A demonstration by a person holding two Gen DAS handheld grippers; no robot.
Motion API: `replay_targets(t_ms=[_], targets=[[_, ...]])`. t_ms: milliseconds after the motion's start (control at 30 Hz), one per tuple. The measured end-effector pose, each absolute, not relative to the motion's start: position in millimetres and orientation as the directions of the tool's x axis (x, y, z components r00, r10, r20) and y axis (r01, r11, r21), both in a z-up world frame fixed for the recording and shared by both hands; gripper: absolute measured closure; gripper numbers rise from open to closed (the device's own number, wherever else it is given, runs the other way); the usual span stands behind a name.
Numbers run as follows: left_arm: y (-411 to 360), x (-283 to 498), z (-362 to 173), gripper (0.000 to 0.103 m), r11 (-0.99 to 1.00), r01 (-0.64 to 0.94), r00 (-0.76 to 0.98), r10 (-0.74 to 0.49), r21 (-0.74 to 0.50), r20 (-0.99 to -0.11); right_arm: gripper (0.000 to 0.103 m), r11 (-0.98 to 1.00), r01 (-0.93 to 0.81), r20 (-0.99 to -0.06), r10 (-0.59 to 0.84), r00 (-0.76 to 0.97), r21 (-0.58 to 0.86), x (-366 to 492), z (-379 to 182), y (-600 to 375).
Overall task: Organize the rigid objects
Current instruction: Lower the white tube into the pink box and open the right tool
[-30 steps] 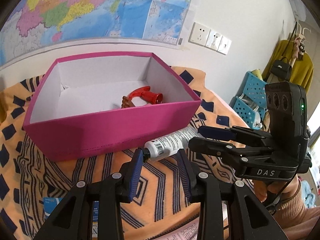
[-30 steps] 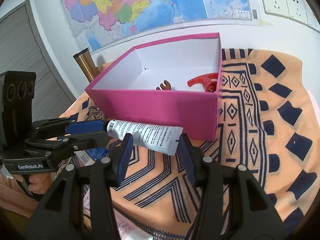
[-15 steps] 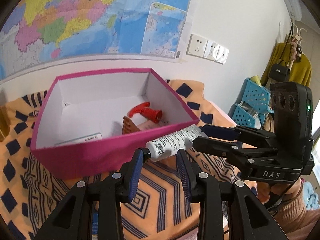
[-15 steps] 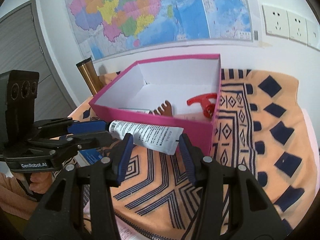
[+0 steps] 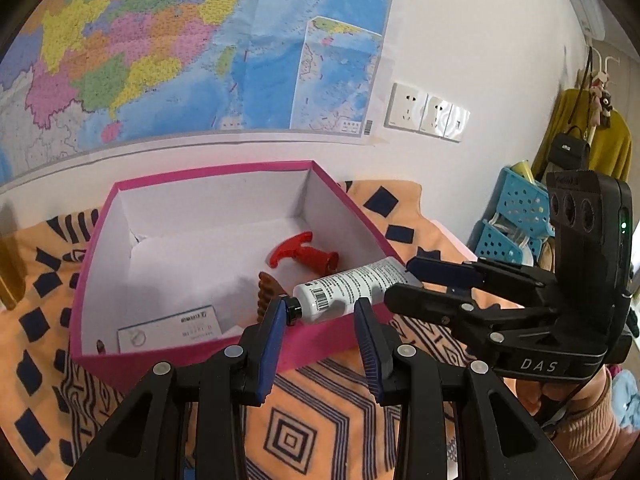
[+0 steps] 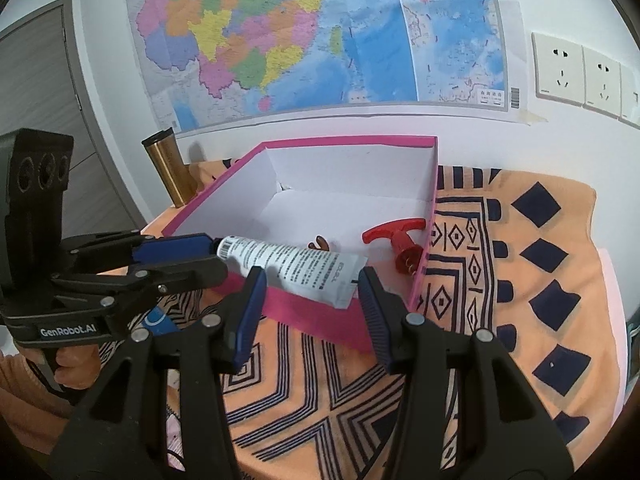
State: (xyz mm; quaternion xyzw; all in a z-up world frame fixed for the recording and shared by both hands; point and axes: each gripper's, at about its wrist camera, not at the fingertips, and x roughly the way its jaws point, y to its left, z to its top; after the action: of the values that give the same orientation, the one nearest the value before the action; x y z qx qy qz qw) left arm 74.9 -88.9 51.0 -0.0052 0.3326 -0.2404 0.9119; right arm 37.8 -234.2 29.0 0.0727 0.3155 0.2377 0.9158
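A white tube [image 5: 348,284] with a black cap hangs over the near wall of the pink box [image 5: 200,174], carried by both grippers. My left gripper [image 5: 320,308] is shut on its cap end. My right gripper [image 5: 400,280] is shut on its flat crimped end. From the right wrist view, the tube [image 6: 296,264] spans from the left gripper [image 6: 218,254] to my right gripper [image 6: 310,280]. Inside the box [image 6: 348,140] lie a red T-handled corkscrew [image 5: 304,254], a brown comb [image 5: 270,292] and a white card [image 5: 172,326].
An orange patterned cloth [image 6: 520,280] covers the table under the box. A gold flask [image 6: 168,172] stands behind the box's left corner. Blue baskets [image 5: 516,216] and a yellow garment [image 5: 580,148] are off to the right. A blue packet [image 6: 158,320] lies under the left gripper.
Both grippers have risen together with the tube. It was low in front of the box's near wall and now sits above that wall's rim. More of the box's inside shows.
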Motion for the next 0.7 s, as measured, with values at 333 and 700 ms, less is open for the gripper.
replay_targets(t_ms=[333,700], targets=[[-93,94,45,0.068,0.892,0.421,0.658,-0.426,-0.166,-0.621,0.052,0.884,-0.373,-0.556,0.466,0.688,0.281,54,25,-235],[-96,122,31,0.069,0.906,0.392,0.641,-0.394,-0.161,-0.659,0.052,0.893,-0.352,-0.584,0.450,0.676,0.280,76,15,-232]])
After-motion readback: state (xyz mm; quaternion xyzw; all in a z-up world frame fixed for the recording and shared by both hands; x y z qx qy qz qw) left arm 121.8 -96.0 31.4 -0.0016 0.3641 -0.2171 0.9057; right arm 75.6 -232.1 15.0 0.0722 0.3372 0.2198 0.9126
